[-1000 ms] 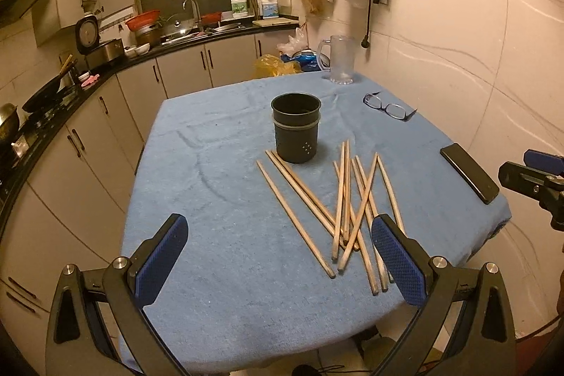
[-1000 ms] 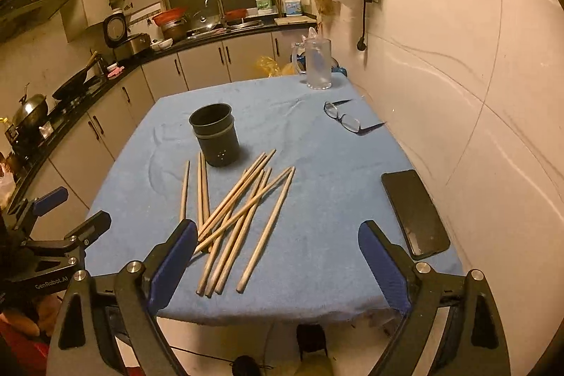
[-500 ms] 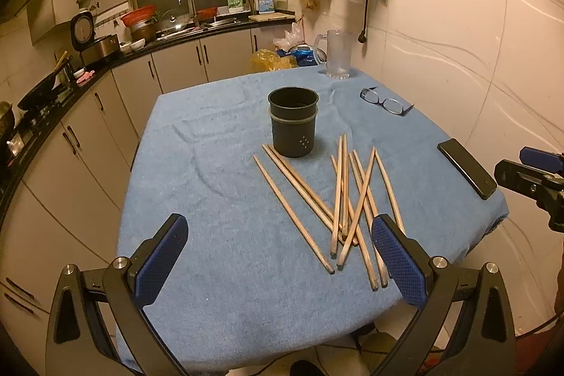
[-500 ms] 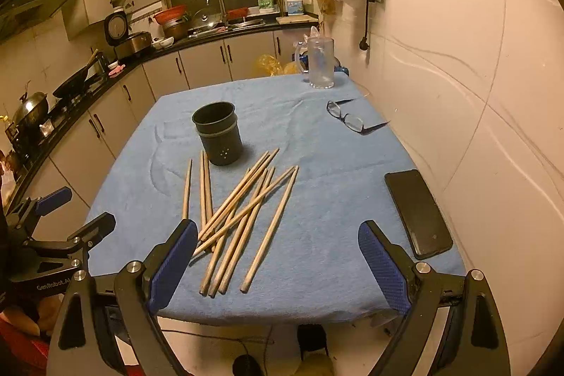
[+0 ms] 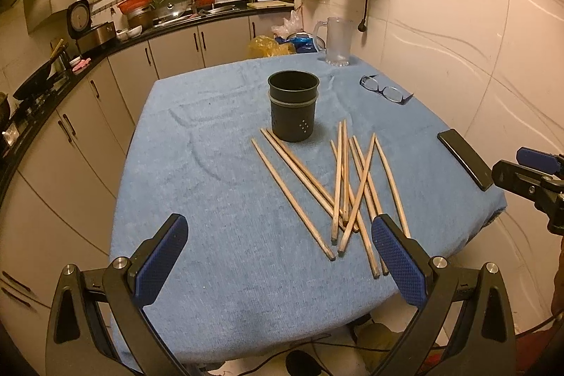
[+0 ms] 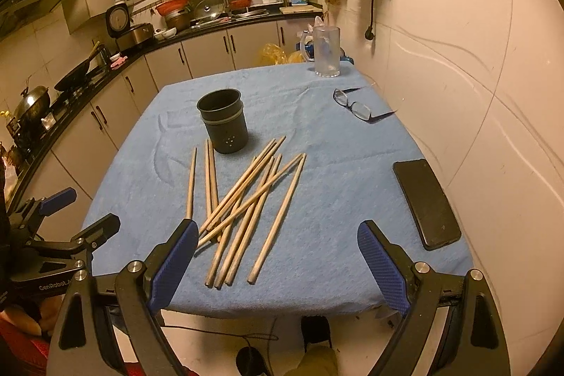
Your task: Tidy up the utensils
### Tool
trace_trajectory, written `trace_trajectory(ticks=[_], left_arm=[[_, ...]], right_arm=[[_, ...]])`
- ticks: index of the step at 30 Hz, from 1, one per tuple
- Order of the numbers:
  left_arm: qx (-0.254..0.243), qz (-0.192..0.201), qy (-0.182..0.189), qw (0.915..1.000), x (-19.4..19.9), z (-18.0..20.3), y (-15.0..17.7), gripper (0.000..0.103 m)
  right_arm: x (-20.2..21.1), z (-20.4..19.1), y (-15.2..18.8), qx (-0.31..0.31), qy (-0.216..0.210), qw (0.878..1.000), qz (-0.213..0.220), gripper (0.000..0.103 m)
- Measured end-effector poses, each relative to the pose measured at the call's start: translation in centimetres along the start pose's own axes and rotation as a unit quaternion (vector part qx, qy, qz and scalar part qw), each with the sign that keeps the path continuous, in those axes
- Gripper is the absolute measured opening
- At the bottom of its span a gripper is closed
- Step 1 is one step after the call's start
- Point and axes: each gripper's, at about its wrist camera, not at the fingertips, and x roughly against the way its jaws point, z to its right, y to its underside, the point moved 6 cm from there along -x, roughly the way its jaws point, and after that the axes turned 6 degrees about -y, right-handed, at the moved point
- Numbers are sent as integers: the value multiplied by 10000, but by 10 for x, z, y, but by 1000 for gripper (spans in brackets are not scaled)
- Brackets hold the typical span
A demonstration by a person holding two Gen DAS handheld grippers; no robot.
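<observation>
From the left wrist view, your left hand-held gripper [image 5: 280,254] hangs over the near edge of the surface [image 5: 218,199], fingers spread wide and holding nothing. The chopsticks [image 5: 343,187] lie loose in a crossed heap toward the near right part of the surface, with three lying more apart on the left of the heap, their far tips just beside the dark utensil holder [image 5: 293,106], which stands upright near the middle. No stick is in the holder yet, so the job looks barely begun. Take the outlying sticks first, I'd say: they cross little and should lift cleanly. Grip a stick near its middle so it does not tip, and close slowly, since the towel-like blue cloth may bunch under the pads. At the right edge lies a phone [image 5: 465,159]; glasses [image 5: 384,90] sit toward the far right corner, a clear jug [image 5: 337,41] at the far edge.

From the right wrist view, your right hand-held gripper [image 6: 278,258] is likewise released and empty, poised above the near edge with the near ends of the heap between and just ahead of its fingers. The other gripper shows off the left edge. Keep clear of the phone when you reach. Beyond the surface runs a dark kitchen counter [image 6: 141,48] with a wok [image 6: 75,71], a sink and pots, and bags hang on the tiled wall.
</observation>
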Motion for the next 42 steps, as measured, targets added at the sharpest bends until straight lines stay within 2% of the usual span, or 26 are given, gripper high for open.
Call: trace_trajectory(ticks=[15,31,37,40,42], left_arm=[[54,-133,-52,9999,-9,-6,4,103],[131,-198,-81,9997,-17,-9,-1,103],[599,-881,-71,9943,-53,-31,-6,103],[1037,-1225,39,9870,-73,-45,-10,103],[1217,-1371,83,9830,-82,-51,-13,102]], right_arm=[[-11,-5,-3,6,-81,9999,-147,94],[-25,8,-15,-60,-138,9993,-342,91],[-59,32,-20,-528,-206,9947,-853,90],[-81,45,-26,-908,-365,9893,-1085,80],[-92,49,-30,-1081,-487,9859,-1182,69]])
